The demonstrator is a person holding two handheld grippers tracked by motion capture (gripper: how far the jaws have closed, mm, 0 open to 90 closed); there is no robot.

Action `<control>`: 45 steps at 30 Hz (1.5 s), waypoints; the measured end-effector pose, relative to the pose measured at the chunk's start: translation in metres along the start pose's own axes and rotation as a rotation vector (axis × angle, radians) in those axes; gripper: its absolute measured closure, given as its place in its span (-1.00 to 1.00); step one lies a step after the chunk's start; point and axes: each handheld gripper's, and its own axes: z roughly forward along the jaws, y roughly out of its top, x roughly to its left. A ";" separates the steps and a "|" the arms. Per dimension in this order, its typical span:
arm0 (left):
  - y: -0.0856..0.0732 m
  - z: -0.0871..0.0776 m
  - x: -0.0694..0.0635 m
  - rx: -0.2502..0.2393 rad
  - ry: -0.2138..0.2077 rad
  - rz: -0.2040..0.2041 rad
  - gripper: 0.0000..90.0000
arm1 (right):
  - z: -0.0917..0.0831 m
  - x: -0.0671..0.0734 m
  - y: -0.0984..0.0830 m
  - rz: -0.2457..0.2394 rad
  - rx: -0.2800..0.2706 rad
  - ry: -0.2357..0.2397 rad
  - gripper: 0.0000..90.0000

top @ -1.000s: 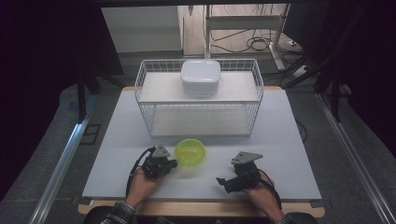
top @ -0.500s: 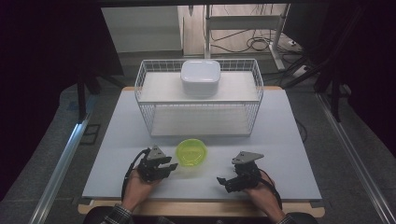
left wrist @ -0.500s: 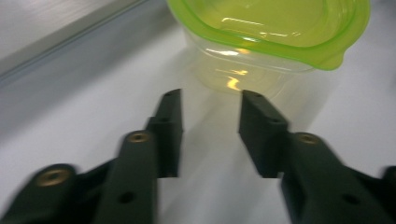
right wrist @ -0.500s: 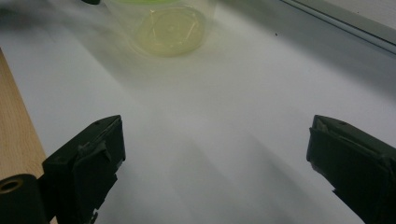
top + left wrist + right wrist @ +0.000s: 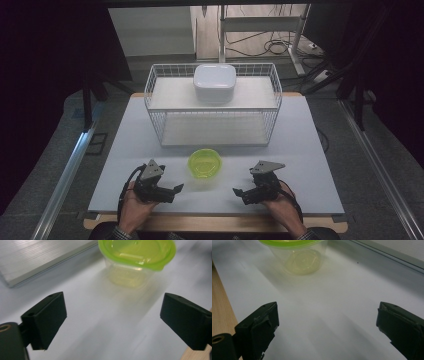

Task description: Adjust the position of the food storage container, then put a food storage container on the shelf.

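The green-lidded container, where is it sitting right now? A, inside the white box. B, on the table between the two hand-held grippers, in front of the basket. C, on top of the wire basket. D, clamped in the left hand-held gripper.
B: in the high view the green-lidded container stands on the table in front of the wire basket, between the left hand-held gripper and the right hand-held gripper, touched by neither.

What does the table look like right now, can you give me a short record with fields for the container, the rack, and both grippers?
container: clear tub with green lid, standing on the white table, between the grippers, touched by neither
rack: white wire rack behind the tub
on rack: white lidded box on the upper shelf
left gripper: fingers have just been opening, nothing between them
right gripper: open, nothing between its fingers
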 end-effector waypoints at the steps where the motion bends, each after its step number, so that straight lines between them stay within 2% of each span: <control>1: -0.002 0.000 -0.002 0.009 0.011 0.015 -0.91 | 0.000 0.000 0.000 0.000 -0.003 -0.001 -0.90; 4: -0.007 -0.001 -0.003 0.006 0.022 0.028 -0.94 | 0.000 0.000 0.000 0.001 -0.005 -0.002 -0.90; 10: -0.011 -0.005 0.002 -0.047 -0.003 -0.018 -0.97 | -0.002 -0.001 0.001 0.014 -0.027 -0.014 -0.93; 13: -0.012 -0.004 0.004 -0.053 -0.009 -0.027 -0.97 | -0.004 -0.003 0.003 0.026 -0.056 -0.018 -0.93; 15: -0.013 -0.004 0.006 -0.056 -0.024 -0.039 -0.98 | -0.004 -0.004 0.005 0.018 -0.067 -0.022 -0.93; 17: -0.014 -0.004 0.009 -0.065 -0.040 -0.052 -0.98 | -0.004 -0.005 0.008 0.010 -0.063 -0.033 -0.92; 18: -0.014 -0.004 0.009 -0.068 -0.044 -0.057 -0.98 | -0.003 -0.007 0.010 0.016 -0.066 -0.024 -0.91; 22: -0.014 -0.003 0.009 -0.067 -0.041 -0.053 -0.98 | -0.001 -0.011 0.018 0.048 -0.061 -0.002 -0.90; 26: -0.014 -0.002 0.008 -0.064 -0.043 -0.046 -0.98 | 0.004 -0.016 0.026 0.130 -0.014 0.038 -0.92; 30: -0.014 -0.001 0.008 -0.062 -0.044 -0.047 -0.97 | 0.005 -0.021 0.035 0.176 -0.012 0.084 -0.91; 33: -0.014 0.000 0.008 -0.056 -0.046 -0.045 -0.97 | 0.006 -0.024 0.042 0.184 0.012 0.088 -0.78; 35: -0.014 0.000 0.007 -0.049 -0.047 -0.045 -0.97 | 0.007 -0.029 0.048 0.199 -0.002 0.095 -0.56; 39: -0.013 0.000 0.007 -0.043 -0.043 -0.045 -0.97 | 0.014 -0.037 0.056 0.238 -0.013 0.132 -0.33; 42: -0.013 0.000 0.007 -0.043 -0.040 -0.047 -0.96 | 0.021 -0.041 0.063 0.260 -0.014 0.182 -0.23; 45: -0.013 0.000 0.007 -0.039 -0.039 -0.046 -0.96 | 0.027 -0.043 0.069 0.281 -0.016 0.207 -0.14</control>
